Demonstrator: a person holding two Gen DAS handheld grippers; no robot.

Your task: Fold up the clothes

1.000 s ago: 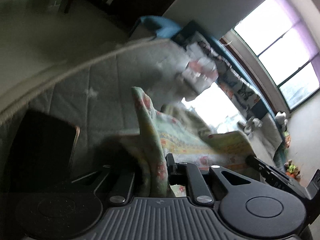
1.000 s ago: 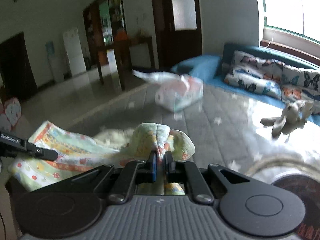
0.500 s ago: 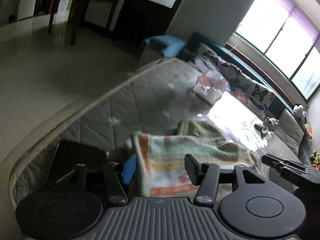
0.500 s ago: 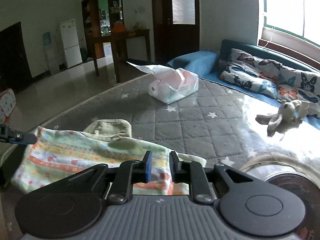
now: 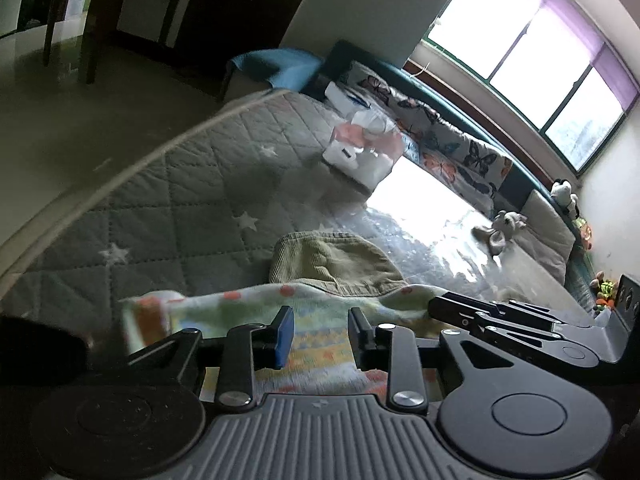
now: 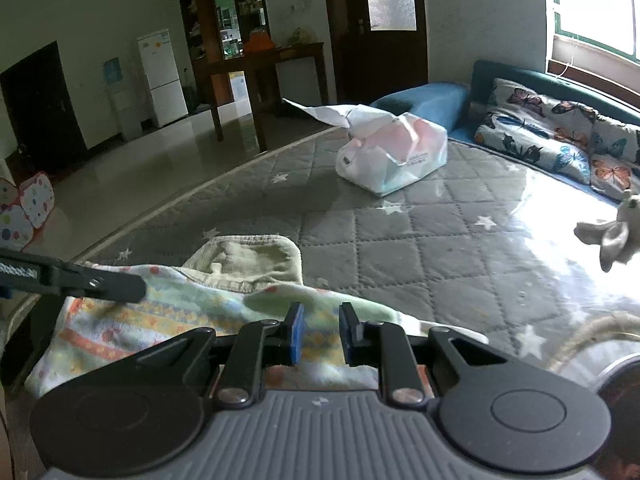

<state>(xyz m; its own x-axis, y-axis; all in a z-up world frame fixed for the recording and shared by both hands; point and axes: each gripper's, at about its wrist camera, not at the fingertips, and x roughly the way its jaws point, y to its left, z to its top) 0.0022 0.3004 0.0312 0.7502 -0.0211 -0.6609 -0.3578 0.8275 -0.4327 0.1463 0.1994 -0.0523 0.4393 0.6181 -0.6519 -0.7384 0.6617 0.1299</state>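
Note:
A pastel patterned cloth (image 5: 240,304) (image 6: 168,308) lies flat on the grey quilted mattress (image 5: 192,200) (image 6: 420,248), folded over. An olive corduroy garment (image 5: 332,260) (image 6: 248,260) lies just beyond it, partly under its far edge. My left gripper (image 5: 320,336) hovers open over the cloth with nothing between its fingers. My right gripper (image 6: 320,332) is also open above the cloth's near edge, holding nothing. The right gripper's fingers (image 5: 500,316) show at the right of the left wrist view. The left gripper's finger (image 6: 80,280) crosses the left of the right wrist view.
A plastic bag (image 5: 360,152) (image 6: 392,156) sits farther back on the mattress. Butterfly cushions (image 6: 560,136) line the far side under the window. A plush toy (image 6: 612,232) lies at the right. A dark flat object (image 5: 36,356) rests at the mattress's near left corner.
Both grippers let go of the cloth and opened. The cloth, held bunched and raised a second ago, now lies flat. The left gripper drew back slightly.

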